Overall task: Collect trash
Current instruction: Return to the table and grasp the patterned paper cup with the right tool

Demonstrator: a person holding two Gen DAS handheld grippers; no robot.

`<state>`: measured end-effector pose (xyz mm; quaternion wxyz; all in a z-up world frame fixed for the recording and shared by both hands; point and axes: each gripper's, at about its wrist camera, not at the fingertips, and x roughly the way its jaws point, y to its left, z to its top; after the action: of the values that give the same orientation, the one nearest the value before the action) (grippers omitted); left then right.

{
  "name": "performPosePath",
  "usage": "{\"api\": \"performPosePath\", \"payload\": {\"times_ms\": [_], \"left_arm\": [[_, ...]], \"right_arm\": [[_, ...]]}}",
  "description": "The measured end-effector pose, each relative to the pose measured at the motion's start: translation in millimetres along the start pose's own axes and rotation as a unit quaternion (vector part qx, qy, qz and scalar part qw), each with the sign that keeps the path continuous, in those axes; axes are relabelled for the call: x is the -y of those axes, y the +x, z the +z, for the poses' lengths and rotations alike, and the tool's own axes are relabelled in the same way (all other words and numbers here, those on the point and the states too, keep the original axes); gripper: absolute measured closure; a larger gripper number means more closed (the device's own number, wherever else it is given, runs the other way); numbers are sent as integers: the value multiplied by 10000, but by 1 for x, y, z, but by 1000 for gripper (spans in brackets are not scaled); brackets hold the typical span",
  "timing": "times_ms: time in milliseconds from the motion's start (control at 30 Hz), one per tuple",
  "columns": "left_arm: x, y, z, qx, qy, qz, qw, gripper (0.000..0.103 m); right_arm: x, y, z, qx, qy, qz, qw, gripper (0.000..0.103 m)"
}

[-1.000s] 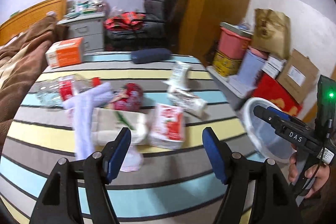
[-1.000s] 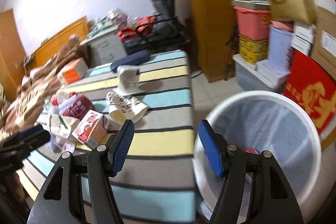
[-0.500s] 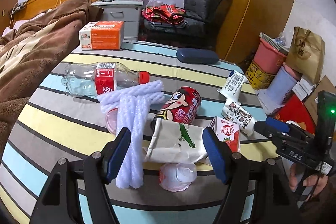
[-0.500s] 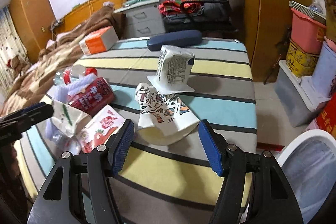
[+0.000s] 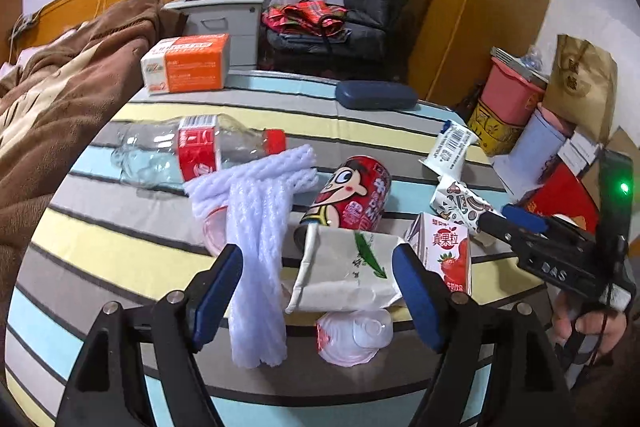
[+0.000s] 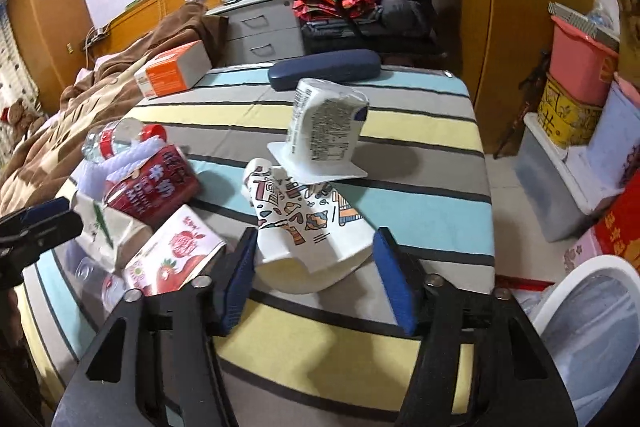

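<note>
Right wrist view: the striped table [image 6: 420, 131] is being shown filling the centre of the frame, with the white trash bin [image 6: 592, 307] sitting at the lower right, off the table's edge. The patterned paper cup [image 6: 304, 223], crushed and lying on its side, is being framed low in the centre by the right gripper [image 6: 316, 279], whose jaws have just been closing; the cup's mouth end is sitting between the blue pads, though whether the pads are already pressing on it cannot be told. Just above it an upturned yogurt cup [image 6: 324, 131] is being seen standing on its rim, touching or nearly touching the paper cup. In the left wrist view the left gripper [image 5: 318, 291] is being held spread, its jaws having just been opening, with the crumpled paper bag [image 5: 344, 271] lying between the pads but not pinched. Around it, a red milk can [image 5: 352, 199], a strawberry drink carton [image 5: 448, 251], white foam netting [image 5: 256, 227] and a clear plastic bottle [image 5: 188, 155] are being seen heaped close together. A slip is being risked: the flattened cup could fold or squirt out under the pads, and lifting it could tip the yogurt cup. The bag could drag the netting or can along.
</note>
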<state>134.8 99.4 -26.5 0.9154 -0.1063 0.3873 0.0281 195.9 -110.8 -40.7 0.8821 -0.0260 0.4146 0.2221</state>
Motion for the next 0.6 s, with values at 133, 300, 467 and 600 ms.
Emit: {"api": "performPosePath", "payload": {"times_ms": [133,300,467,600], "left_arm": [[-7,9,0,-125,-212,119,9996,24],[-8,16,-1,-147,-180,144,9996,24],[-10,20,0,-124,-212,-26,9997,24],[-11,27,-4,-277,-259,-149,9992,26]], "right_arm": [[-3,5,1,-81,-93,62,9999,55],[-8,10,3,-122,-247,174,9995,74],[-7,10,2,-103,-224,243,9994,81],[-5,6,2,-60,-107,331,9994,82]]}}
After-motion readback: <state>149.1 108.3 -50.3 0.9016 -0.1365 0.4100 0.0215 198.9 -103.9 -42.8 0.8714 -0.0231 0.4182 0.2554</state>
